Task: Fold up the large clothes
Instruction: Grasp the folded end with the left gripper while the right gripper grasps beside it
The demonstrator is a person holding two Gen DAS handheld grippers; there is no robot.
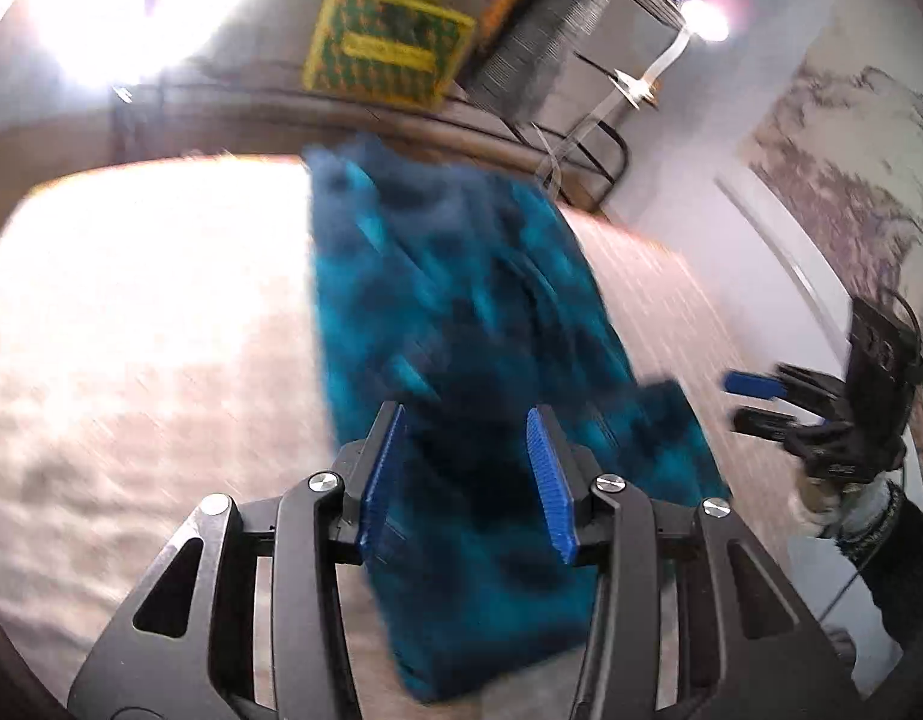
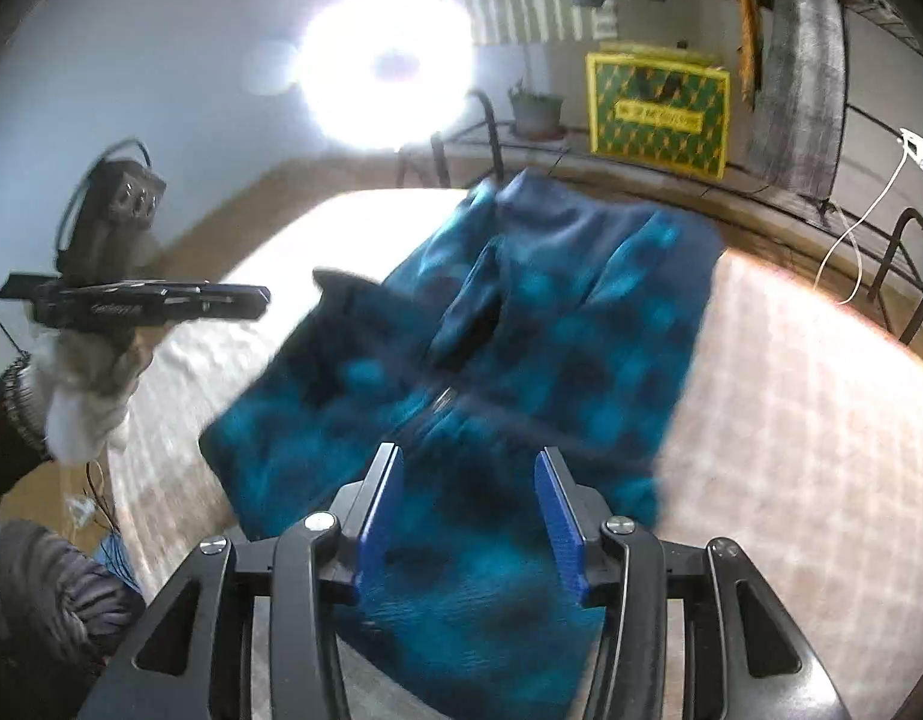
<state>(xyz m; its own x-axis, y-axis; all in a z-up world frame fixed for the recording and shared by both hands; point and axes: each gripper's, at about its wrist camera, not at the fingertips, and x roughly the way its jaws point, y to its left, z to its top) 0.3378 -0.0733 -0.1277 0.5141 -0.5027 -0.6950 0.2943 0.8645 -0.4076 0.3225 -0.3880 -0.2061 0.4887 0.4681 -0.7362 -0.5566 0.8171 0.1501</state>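
Both tools hang over a blue patterned garment (image 2: 521,324) on the bed (image 2: 791,420); left tool (image 1: 467,480) and right tool (image 2: 468,516) are spread, gripping nothing.

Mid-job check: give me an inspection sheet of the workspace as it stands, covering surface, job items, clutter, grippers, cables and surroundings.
Surface: pale quilted mattress, brightly lit.
Job's things: blue and black mottled fleece garment lying on the mattress, partly folded; blurred.
Clutter: nothing seen on the mattress besides the garment.
Grippers: left gripper and right gripper both above the garment, blue pads apart, nothing pinched.
Cables: white cable hanging at the black metal frame.
Surroundings: yellow and green patterned box, small potted plant, round bright lamp.
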